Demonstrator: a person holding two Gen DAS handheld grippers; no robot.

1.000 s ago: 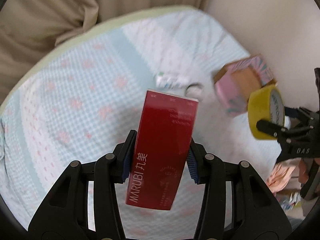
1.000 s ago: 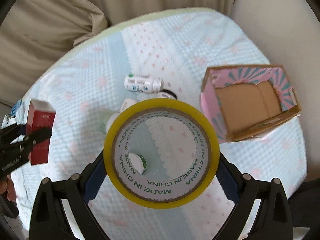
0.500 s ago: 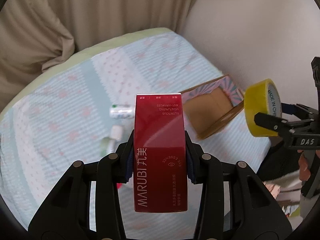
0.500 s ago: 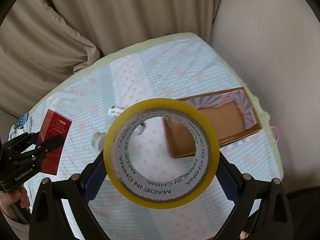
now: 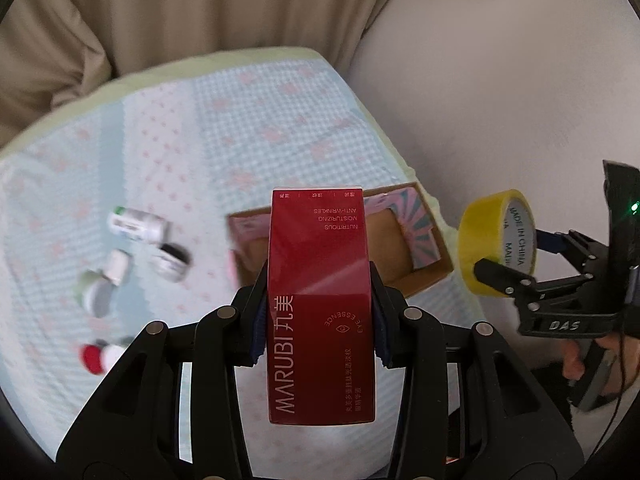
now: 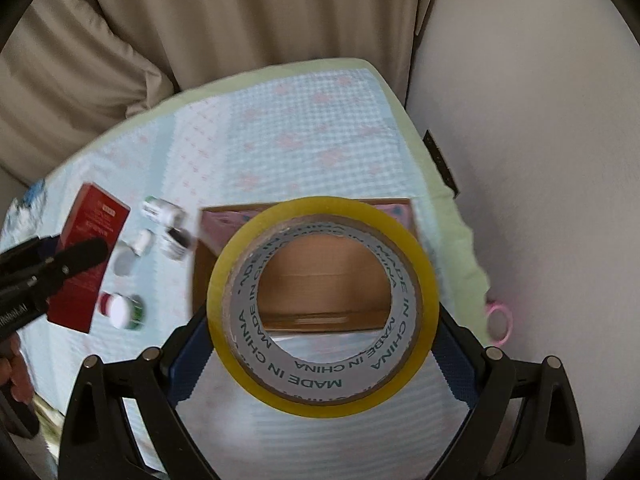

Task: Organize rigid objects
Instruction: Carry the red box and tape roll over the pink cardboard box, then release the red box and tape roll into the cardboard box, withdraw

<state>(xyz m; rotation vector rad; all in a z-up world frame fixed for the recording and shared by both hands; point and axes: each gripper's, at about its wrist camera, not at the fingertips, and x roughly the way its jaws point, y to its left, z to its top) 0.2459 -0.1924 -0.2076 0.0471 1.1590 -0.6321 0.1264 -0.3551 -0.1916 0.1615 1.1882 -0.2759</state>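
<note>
My left gripper (image 5: pixel 318 316) is shut on a red MARUBI box (image 5: pixel 320 300) and holds it above the bed, in front of the open pink cardboard box (image 5: pixel 420 236). My right gripper (image 6: pixel 322 344) is shut on a yellow tape roll (image 6: pixel 322 304), held in the air before the same cardboard box (image 6: pixel 324 280). The tape roll (image 5: pixel 496 240) and right gripper (image 5: pixel 508 268) show at the right of the left wrist view. The red box (image 6: pixel 86 256) and left gripper (image 6: pixel 60 264) show at the left of the right wrist view.
Several small bottles and jars (image 5: pixel 136 248) lie on the blue-and-pink checked bed cover (image 5: pixel 260 120), left of the cardboard box; they also show in the right wrist view (image 6: pixel 160 232). A beige curtain (image 6: pixel 240 20) hangs behind. A white wall (image 5: pixel 500 80) stands at right. A pink ring (image 6: pixel 498 322) lies by the bed edge.
Both grippers have risen and drawn back from the bed with their loads. The cardboard box now sits straight ahead of both. The views are slightly blurred from motion.
</note>
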